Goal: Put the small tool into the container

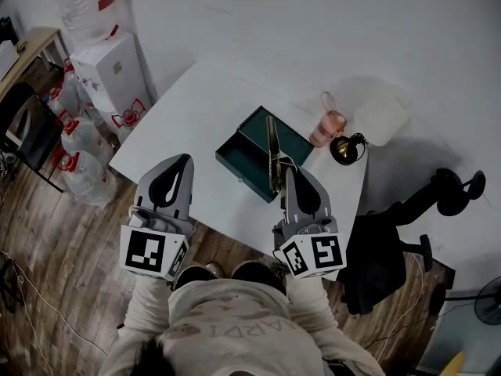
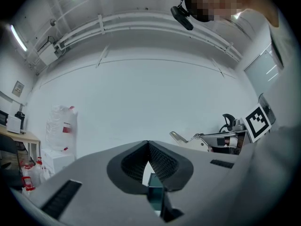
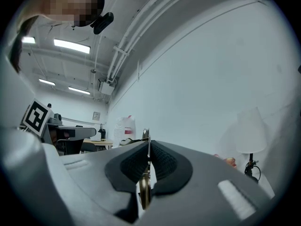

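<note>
Strip of thin brass-coloured metal, the small tool (image 1: 272, 151), is sticking straight ahead out of the right gripper (image 1: 287, 171), which is clamping it edge-on, and reaching over the open green container (image 1: 243, 160), while the left gripper (image 1: 182, 160), closed on nothing, is hovering farther left at the table (image 1: 196, 108) edge.

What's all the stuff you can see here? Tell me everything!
table: one, white, middle of the room
container: one, dark green, on the table's near side
small tool: one, brass-coloured and thin, over the container
cup: one, pink, right of the container
lamp: one, black with white shade, table's right corner
water jugs: several, clear with red caps, floor at left
left gripper: one, grey, jaws together, empty
right gripper: one, grey, clamped on the small tool
</note>
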`<control>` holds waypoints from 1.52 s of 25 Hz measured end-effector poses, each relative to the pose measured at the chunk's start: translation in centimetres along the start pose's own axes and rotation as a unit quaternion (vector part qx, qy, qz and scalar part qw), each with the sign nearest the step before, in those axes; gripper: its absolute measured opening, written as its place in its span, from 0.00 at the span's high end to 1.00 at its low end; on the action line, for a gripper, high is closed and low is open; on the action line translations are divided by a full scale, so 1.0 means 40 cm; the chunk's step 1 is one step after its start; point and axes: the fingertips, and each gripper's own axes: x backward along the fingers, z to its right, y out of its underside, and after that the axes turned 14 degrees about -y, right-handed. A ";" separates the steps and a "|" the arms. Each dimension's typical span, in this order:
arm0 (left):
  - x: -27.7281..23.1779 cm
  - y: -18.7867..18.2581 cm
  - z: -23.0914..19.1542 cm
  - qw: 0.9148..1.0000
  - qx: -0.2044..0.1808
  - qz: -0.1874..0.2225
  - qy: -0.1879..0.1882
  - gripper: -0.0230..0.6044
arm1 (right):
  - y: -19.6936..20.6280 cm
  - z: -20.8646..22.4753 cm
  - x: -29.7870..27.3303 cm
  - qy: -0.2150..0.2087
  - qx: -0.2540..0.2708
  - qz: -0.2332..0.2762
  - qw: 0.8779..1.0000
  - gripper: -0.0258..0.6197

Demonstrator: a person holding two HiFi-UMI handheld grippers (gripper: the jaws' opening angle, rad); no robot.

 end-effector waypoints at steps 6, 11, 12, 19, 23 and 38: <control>-0.026 0.027 -0.026 1.000 0.007 -0.013 0.003 0.96 | 0.055 0.028 -0.049 -0.010 0.001 -0.039 0.999 0.94; -0.051 0.063 -0.053 0.999 0.014 -0.027 -0.007 0.96 | 0.135 0.059 -0.090 -0.020 0.005 -0.082 0.996 0.94; -0.058 0.069 -0.057 0.999 0.015 -0.030 -0.009 0.96 | 0.151 0.064 -0.099 -0.024 0.007 -0.092 0.995 0.94; -0.106 0.099 -0.082 0.998 0.018 -0.044 -0.028 0.96 | 0.253 0.104 -0.162 -0.059 0.023 -0.156 0.986 0.94; -0.129 0.120 -0.094 0.998 0.019 -0.054 -0.038 0.96 | 0.318 0.125 -0.191 -0.078 0.037 -0.198 0.976 0.94; -0.170 0.186 -0.120 0.994 0.023 -0.085 -0.071 0.96 | 0.552 0.188 -0.227 -0.121 0.052 -0.325 0.937 0.94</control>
